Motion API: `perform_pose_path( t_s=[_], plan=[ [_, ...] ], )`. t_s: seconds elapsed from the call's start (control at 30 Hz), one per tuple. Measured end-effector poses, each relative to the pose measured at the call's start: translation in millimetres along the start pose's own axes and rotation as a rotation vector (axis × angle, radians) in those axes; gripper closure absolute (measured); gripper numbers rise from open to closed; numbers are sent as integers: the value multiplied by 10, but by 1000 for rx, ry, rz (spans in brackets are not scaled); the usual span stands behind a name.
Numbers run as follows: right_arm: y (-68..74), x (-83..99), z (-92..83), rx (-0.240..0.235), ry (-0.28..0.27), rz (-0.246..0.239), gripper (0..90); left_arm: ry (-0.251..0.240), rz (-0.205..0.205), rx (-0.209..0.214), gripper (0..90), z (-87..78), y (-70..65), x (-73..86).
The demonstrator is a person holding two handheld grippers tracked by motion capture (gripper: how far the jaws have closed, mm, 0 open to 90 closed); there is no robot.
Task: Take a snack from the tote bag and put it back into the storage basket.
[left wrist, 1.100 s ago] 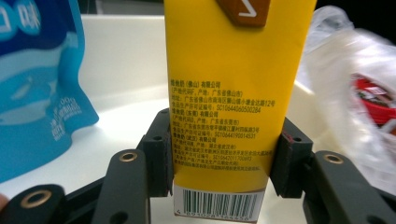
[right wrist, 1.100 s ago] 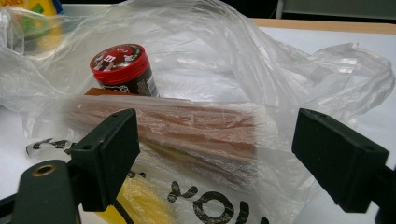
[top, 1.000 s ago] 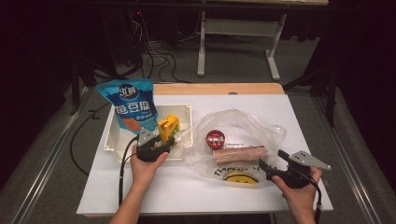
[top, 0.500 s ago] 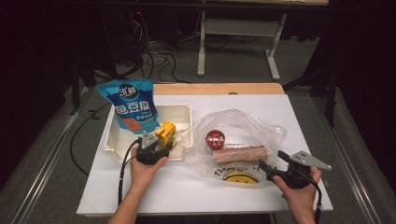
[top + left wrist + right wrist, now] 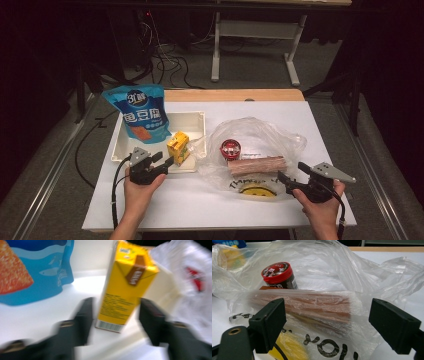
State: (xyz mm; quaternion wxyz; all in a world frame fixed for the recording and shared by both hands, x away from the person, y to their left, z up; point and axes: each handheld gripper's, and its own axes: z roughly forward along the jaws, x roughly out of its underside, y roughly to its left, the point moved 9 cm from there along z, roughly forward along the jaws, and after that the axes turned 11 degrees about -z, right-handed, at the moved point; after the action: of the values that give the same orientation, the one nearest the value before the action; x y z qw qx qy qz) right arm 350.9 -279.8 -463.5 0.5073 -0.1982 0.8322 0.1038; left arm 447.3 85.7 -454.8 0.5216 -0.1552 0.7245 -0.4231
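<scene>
Jaws wide on the left hand-held gripper (image 5: 113, 322), straddling the yellow carton (image 5: 126, 285) that stands upright at the tray (image 5: 197, 117) edge beside the blue pouch (image 5: 140, 112), apparently lining up for a grab, and it has slid right toward the carton over the last second. Right hand-held gripper (image 5: 327, 322) waits open and empty at the near edge of the plastic bag (image 5: 270, 132) on the table (image 5: 200, 200), facing the brown pack (image 5: 312, 306) and red-capped jar (image 5: 279, 275), unmoved.

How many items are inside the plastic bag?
2 can be made out: a red-lidded jar toward the back, and a long brown wrapped pack in front of it. The crumpled bag may hide more.
</scene>
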Motion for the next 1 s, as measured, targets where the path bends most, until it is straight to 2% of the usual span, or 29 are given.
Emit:
perform_pose_path(
  t_s=[0.03, 0.07, 0.13, 0.17, 0.23, 0.27, 0.43, 0.67, 0.83, 1.0],
  plan=[
    [0, 0, 0, 0, 0, 0, 144, 0, 0, 0, 638, 0, 0, 0],
    [2, -2, -2, 0, -1, 0, 144, 15, -18, 4, 638, -13, -42, 36],
    [10, -6, 1, -3, -3, 7, 144, 28, 2, -33, 843, 31, -38, 100],
    [11, -5, 4, -2, -3, 4, 144, 38, -14, -68, 898, 115, -6, 142],
    [12, -4, 5, 1, -1, 4, 145, 38, -7, -83, 900, 154, 16, 164],
    [21, 0, 1, 1, 1, 1, 146, 32, -24, -104, 900, 227, 39, 190],
    [24, 14, 12, 3, 8, -4, 147, 49, -34, -109, 900, 363, 17, 208],
    [25, 16, 18, 2, 11, -2, 148, 69, -43, -169, 900, 630, 78, 154],
    [4, 27, 19, 3, 11, 4, 149, 81, -53, -185, 900, 756, 108, 115],
    [13, 40, 34, 0, 18, 5, 149, 66, -57, -197, 900, 869, 121, 89]
  ],
)
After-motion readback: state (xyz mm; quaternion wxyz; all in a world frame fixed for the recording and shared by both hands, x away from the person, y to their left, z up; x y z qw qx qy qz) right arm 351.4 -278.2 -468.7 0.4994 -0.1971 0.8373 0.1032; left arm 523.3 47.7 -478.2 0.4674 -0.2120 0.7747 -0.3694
